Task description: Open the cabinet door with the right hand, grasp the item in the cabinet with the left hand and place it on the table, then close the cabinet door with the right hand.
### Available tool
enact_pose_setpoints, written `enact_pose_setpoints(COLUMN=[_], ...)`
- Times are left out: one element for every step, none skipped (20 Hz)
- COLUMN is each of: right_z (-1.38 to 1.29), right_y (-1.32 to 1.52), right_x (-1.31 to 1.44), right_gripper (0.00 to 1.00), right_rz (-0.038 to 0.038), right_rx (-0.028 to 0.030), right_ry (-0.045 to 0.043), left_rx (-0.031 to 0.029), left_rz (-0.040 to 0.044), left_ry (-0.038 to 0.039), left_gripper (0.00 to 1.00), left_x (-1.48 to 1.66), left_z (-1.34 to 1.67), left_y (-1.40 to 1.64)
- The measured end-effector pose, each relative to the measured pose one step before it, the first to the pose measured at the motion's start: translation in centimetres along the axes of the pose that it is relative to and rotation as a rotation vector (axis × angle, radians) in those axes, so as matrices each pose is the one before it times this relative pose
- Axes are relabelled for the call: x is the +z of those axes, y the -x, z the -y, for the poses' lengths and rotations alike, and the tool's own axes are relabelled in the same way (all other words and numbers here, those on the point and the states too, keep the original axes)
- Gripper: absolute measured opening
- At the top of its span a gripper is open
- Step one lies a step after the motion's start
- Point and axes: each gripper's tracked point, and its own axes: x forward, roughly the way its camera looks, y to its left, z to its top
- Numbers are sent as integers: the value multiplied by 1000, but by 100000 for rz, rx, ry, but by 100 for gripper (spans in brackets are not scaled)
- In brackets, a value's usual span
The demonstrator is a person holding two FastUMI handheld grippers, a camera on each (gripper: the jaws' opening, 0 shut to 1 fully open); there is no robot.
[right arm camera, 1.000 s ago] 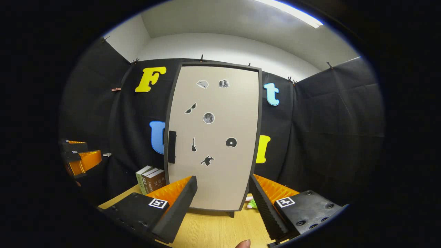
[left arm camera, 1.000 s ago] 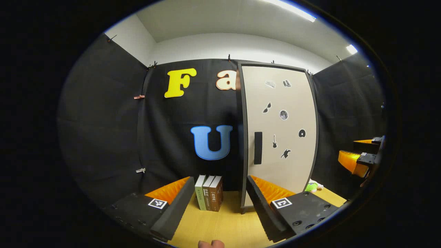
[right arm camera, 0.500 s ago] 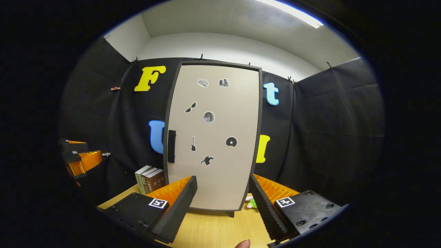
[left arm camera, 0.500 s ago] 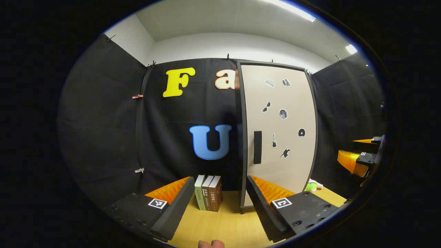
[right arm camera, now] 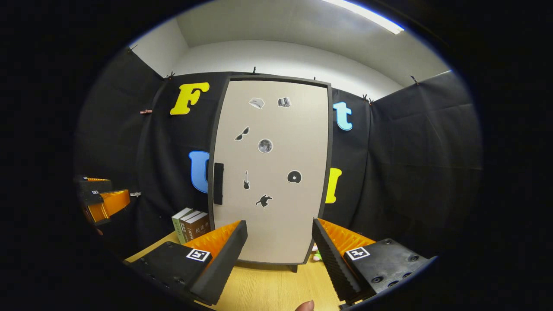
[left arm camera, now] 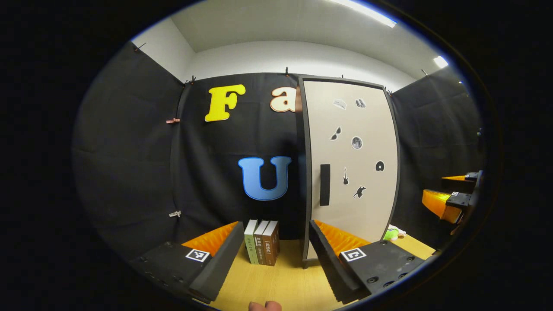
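The left gripper (left arm camera: 272, 255) is held level above the wooden table (left arm camera: 276, 285), its two fingers set wide apart with nothing between them. It is aimed at the booth wall, where three upright books (left arm camera: 262, 242) are seen just past the gap at 12 o'clock. The cabinet (left arm camera: 350, 168) is seen at about 1 o'clock from this gripper, its beige cabinet door (left arm camera: 367, 207) closed and a dark vertical handle (left arm camera: 325, 184) set near its left edge. A small green item (left arm camera: 391, 234) is seen on the table at the cabinet's lower right corner, at 3 o'clock. A fingertip (left arm camera: 264, 306) of the holding hand is visible at 6 o'clock.

The right gripper (right arm camera: 278, 255) is likewise held level over the table (right arm camera: 268, 293), fingers spread and empty, and pointed squarely at the closed door (right arm camera: 276, 224). The handle (right arm camera: 218, 183) lies at 11 o'clock from the gap, well apart from both fingers. The books (right arm camera: 190, 223) stand at 9 o'clock beside the cabinet. The left gripper is also seen at the far left, raised above the table. What the cabinet holds cannot be told.
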Motion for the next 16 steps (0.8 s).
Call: enact_pose_setpoints(right_z=[-422, -533, -466, -565, -524, -653, -666, -712, -743, -821, -1030, -1060, -1105, -1133, -910, -793], right_y=[-122, -382, -348, -661, -791, -882, -924, -1012, -977, -1094, -1140, -1047, -1064, -1238, -1217, -1264], right_x=[29, 162, 199, 196, -148, -218, -211, -223, -26, 49, -69, -268, -230, -283, -341, -272], right_gripper=[98, 98, 98, 98, 98, 97, 98, 98, 98, 98, 98, 98, 98, 98, 98, 98], right_rz=[293, 559, 1012, 960, 118, -234, -505, -441, 465, 645, 446, 133, 159, 129, -331, -223], right_rx=[948, 1042, 1061, 1124, 868, 1044, 925, 705, 692, 659, 1297, 1392, 1372, 1461, 738, 314], right_ry=[-502, -444, -347, -38, -248, -1068, -1460, -1566, -1110, -572, -482, -637, -933, -404, -151, -122], left_rx=[227, 146, 153, 172, 210, 416, 647, 643, 588, 543, 427, 427, 403, 561, 625, 916], left_rz=[-13, -127, -183, -128, -51, 7, -125, 62, 154, -27, -177, -433, -546, -793, -714, -614], left_ry=[-15, 37, 152, 304, 258, 95, -65, -266, -421, -314, 125, 614, 770, 742, 591, 369], left_gripper=[94, 94, 94, 94, 94, 94, 94, 94, 95, 95, 95, 95, 94, 94, 94, 94], left_x=[-130, -33, -162, -49, -77, -132, -262, -53, -102, -104, -205, -307, -346, -354, -480, -370], left_z=[-213, -209, -243, -246, -245, -409, -367, -404, -331, -430, -310, -297, -243, -360, -409, -502], left_y=[-18, -94, -124, -77, -116, 8, 11, 32, 26, -92, -30, 2, 110, 36, 119, 112])
